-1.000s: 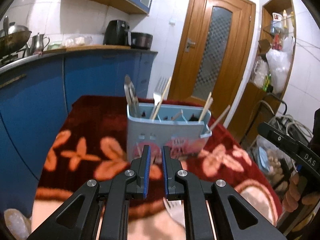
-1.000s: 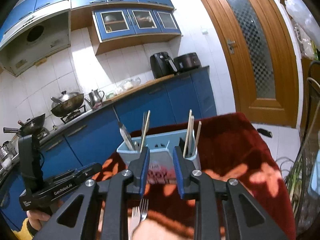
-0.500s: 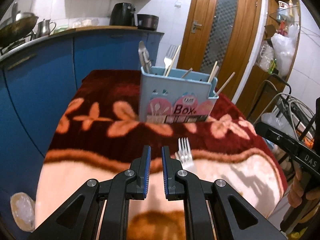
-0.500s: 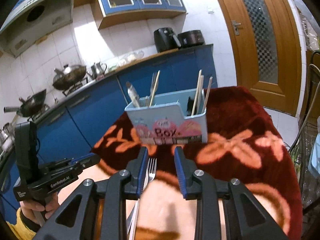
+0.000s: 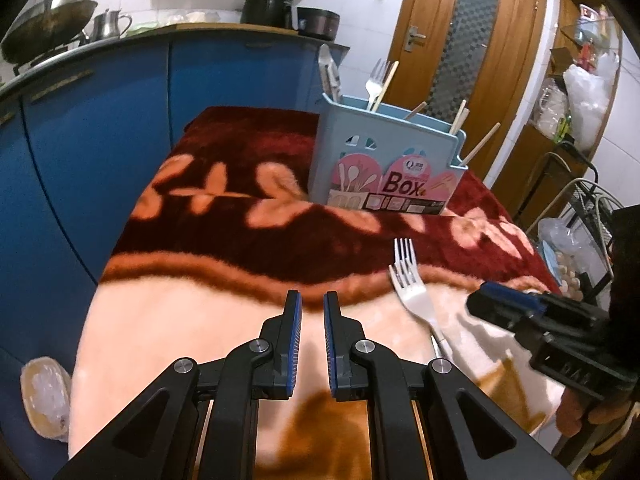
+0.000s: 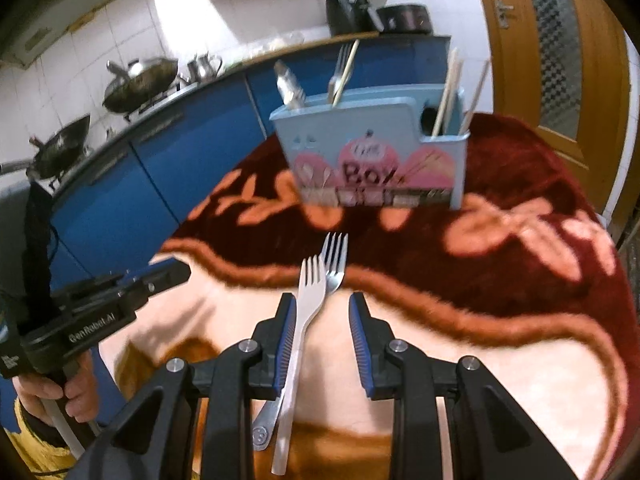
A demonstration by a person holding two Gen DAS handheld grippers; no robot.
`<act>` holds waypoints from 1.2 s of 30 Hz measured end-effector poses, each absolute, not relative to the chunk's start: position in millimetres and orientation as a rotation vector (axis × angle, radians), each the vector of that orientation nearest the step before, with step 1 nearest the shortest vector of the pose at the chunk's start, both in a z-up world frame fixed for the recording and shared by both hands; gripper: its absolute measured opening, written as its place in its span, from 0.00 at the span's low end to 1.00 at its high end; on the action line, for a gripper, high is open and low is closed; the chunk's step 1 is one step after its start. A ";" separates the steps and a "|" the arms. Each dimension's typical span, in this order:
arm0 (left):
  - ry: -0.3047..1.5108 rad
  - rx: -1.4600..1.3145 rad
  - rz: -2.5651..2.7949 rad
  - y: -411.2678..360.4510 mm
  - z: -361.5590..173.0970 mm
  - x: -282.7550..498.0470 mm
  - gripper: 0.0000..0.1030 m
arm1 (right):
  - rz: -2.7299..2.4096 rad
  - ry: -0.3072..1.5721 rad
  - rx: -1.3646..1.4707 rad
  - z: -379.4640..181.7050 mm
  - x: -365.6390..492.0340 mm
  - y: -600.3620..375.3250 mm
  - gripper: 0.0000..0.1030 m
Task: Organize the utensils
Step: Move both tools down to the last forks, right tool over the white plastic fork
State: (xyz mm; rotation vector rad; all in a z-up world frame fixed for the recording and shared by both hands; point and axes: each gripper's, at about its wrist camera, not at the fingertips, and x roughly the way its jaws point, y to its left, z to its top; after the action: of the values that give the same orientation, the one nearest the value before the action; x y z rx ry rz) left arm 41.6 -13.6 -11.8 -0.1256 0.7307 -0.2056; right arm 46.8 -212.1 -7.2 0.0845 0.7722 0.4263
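Dropping toward the table, both hand-held grippers now tilt down at the cloth rather than looking level across at the box as they did a second ago. The right gripper (image 6: pixel 322 322) has its blue-padded jaws spread a bit, nothing pinched, and two loose forks lie crossed right under them: a plain silver metal fork (image 6: pixel 307 320) running along the inside of its left finger, and a second silver fork with a stamped round handle end (image 6: pixel 334 258) poking its tines out just ahead of the tips. A second ago only the fork tips peeked out near the bottom of that view, so my read is the right hand is lining up for a pick, and the jaws look about wide enough to straddle one handle.

The left gripper (image 5: pixel 312 312) is nearly pressed together, just a thin gap, holding nothing. It hovers over the peach part of the fuzzy red and peach flowered blanket (image 5: pixel 224 240), with the forks off to its right side and the right gripper's black body beyond those.

Further out ahead of both sits the light blue plastic utensil box with pink labels (image 6: pixel 380 152), upright on the dark red band, already holding a fork, chopsticks and something metal. Two forks left to file, I'd guess.
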 end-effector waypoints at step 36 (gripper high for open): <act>0.848 -0.132 -0.362 -59.7 -19.8 54.4 0.11 | 0.412 0.796 0.170 -9.0 50.2 -249.0 0.13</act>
State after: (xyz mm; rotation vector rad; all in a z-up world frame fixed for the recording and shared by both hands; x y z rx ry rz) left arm 54.4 -59.7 -19.8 -0.1323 0.8476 -0.3621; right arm 50.2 -249.0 -9.0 0.1704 0.7956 0.4118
